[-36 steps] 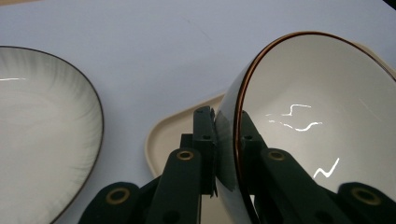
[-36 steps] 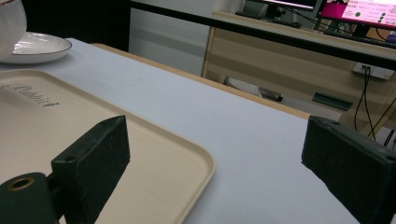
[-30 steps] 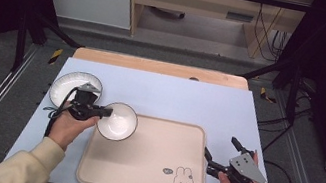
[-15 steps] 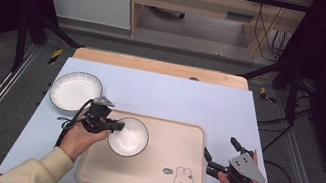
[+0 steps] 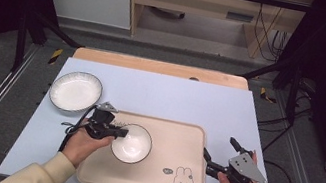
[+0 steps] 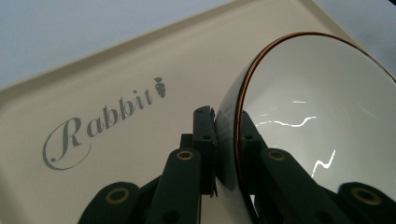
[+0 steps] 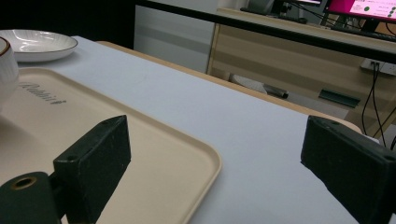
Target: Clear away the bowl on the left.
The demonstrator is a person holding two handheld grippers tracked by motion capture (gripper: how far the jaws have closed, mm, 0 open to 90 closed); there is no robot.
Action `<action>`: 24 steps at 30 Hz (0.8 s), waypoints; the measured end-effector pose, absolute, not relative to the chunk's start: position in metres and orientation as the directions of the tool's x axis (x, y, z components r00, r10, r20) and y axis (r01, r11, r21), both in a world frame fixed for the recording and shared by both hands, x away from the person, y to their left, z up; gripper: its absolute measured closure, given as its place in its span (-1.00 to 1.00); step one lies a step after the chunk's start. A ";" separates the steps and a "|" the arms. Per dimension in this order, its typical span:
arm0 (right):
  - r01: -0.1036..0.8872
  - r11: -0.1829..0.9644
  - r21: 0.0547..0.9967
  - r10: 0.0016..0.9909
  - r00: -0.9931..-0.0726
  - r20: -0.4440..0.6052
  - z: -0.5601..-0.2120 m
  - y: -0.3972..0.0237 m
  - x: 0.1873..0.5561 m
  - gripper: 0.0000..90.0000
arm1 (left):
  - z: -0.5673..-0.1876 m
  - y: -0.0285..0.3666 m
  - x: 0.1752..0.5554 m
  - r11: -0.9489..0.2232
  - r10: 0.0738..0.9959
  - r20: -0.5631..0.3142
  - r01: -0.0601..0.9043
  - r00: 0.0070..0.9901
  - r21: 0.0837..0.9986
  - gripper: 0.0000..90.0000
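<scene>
I see the desk [image 5: 160, 93] under its pale blue cover as the widest thing here, with broad bare cover ahead of both sets of jaws and a strip of wood showing along its far edge. The cream tray [image 5: 178, 140] lies on the near half, between my two hands; its raised rim runs just beside my right gripper [image 5: 221, 157], whose jaws stand spread wide with nothing between them, one over the tray's corner and the other over bare cover outside the rim. From the right gripper view the tray's rounded corner [image 7: 212, 161] sits between the jaws, and the cover beyond it lies open all the way to the desk's far edge. The ribbed white plate [image 5: 75, 91] rests on the cover off the tray, beyond my left hand and well apart from its jaws. My left gripper [image 5: 117, 131] is clamped on the small white bowl [image 5: 131, 143], the jaws pinching its near wall, one pad inside the dark rim and one outside. The bowl [image 6: 317, 116] is over the tray's left half, inside the rim; in the left gripper view it looks tipped, and I cannot tell whether its base touches the tray floor. Bare tray floor stretches from the bowl to the rabbit print [image 5: 182, 178] near the tray's front edge.
</scene>
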State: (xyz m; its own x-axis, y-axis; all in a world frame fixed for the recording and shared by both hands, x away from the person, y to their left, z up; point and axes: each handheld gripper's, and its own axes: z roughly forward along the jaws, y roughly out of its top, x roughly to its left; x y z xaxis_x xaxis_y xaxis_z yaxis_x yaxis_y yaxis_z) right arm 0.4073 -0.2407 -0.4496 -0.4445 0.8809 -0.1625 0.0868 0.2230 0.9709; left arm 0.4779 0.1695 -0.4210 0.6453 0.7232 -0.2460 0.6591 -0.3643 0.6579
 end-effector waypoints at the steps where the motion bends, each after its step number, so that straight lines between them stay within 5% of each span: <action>1: 0.087 0.223 0.971 0.881 -0.445 -0.162 -0.450 -0.241 0.407 -0.81 | -0.421 0.170 0.478 -0.367 0.723 -0.245 0.659 0.646 0.656 0.83; 24: 0.094 0.227 0.969 0.878 -0.449 -0.162 -0.450 -0.240 0.407 -0.81 | -0.436 0.159 0.478 -0.389 0.716 -0.266 0.685 0.646 0.616 0.83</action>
State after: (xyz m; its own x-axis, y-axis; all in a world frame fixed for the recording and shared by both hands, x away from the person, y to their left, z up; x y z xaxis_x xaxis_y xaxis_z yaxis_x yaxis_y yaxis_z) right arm 0.4068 -0.2402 -0.4496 -0.4493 0.8785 -0.1624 0.0937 0.2271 0.9693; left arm 0.4778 0.1586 -0.4356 0.6459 0.7158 -0.2655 0.6847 -0.3893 0.6161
